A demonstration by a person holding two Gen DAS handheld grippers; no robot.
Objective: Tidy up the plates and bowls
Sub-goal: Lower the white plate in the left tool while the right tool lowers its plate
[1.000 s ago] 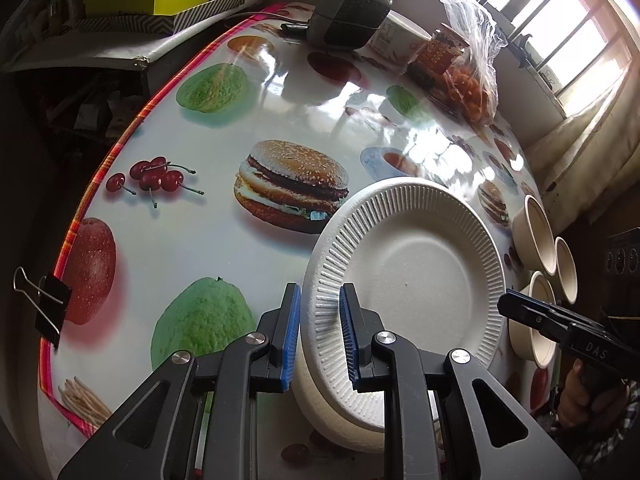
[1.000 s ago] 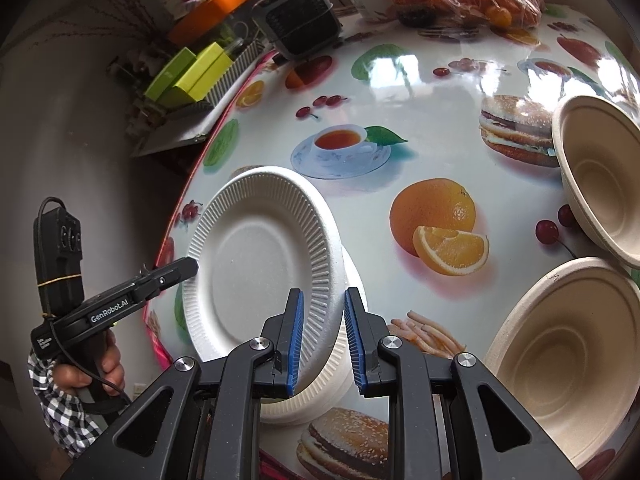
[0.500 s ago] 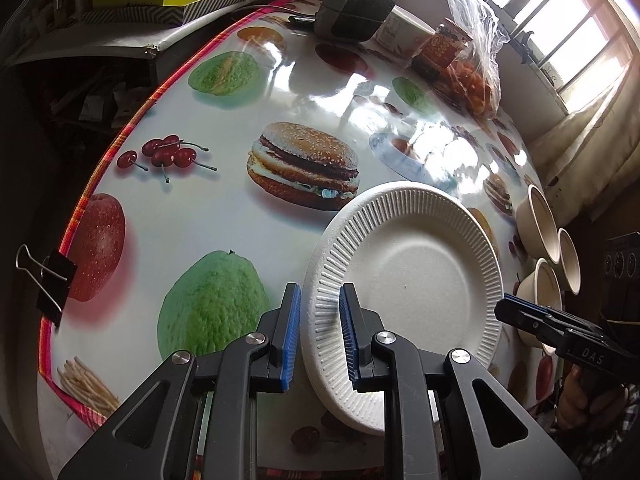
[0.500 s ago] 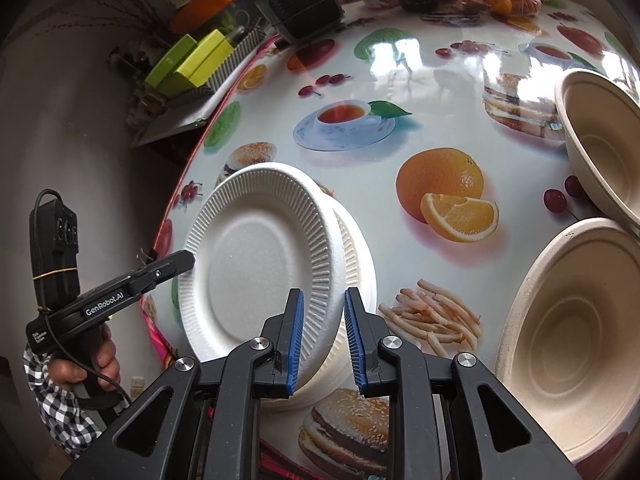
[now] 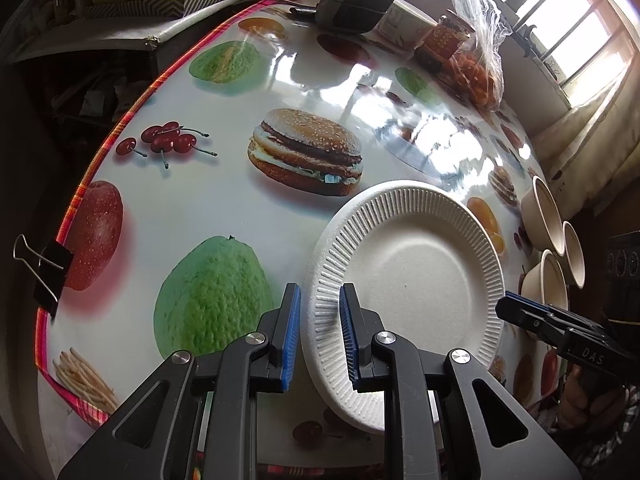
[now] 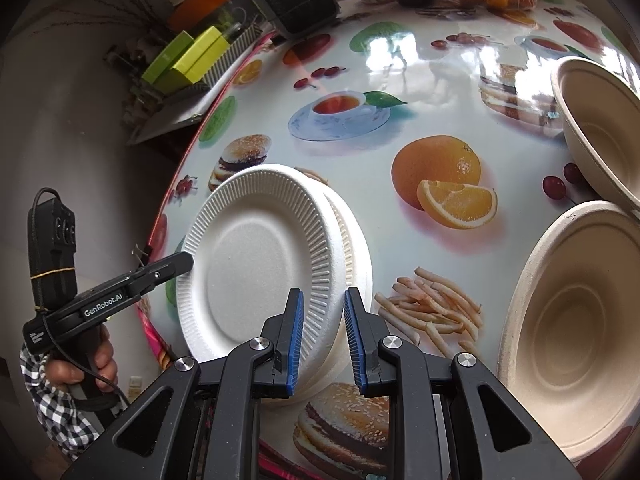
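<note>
Resting tilted over the near edge of the table (image 5: 224, 208), the white paper plate (image 5: 416, 264) is showing a smooth round centre and a wide rim pressed into fine radial ribs. In the right wrist view it is sitting askew on a second white plate (image 6: 354, 240), whose rim is peeking out on the side toward the printed fries. Both look matte, thin and stiff, like moulded pulp or foam. Three beige bowls (image 5: 548, 216) are standing close together near the far edge of the table in the left wrist view; two of them (image 6: 572, 328) are filling the right side of the other view, deep, round, with a slightly rough fibre surface. The tablecloth is glossy plastic, printed with burgers, cherries, an orange and green fruit, and it is reflecting the window light.

The left gripper (image 5: 316, 336) is pointing steeply down, its blue ribbed pads standing on either side of the upper plate's rim; the jaws are nearly closed and grasping this rim. The right gripper (image 6: 320, 336) is pointing down in the same way from the opposite side, also clenched on the rim of the same plate. A hand (image 6: 94, 364) with a checked sleeve is wrapping the handle of the left gripper
</note>
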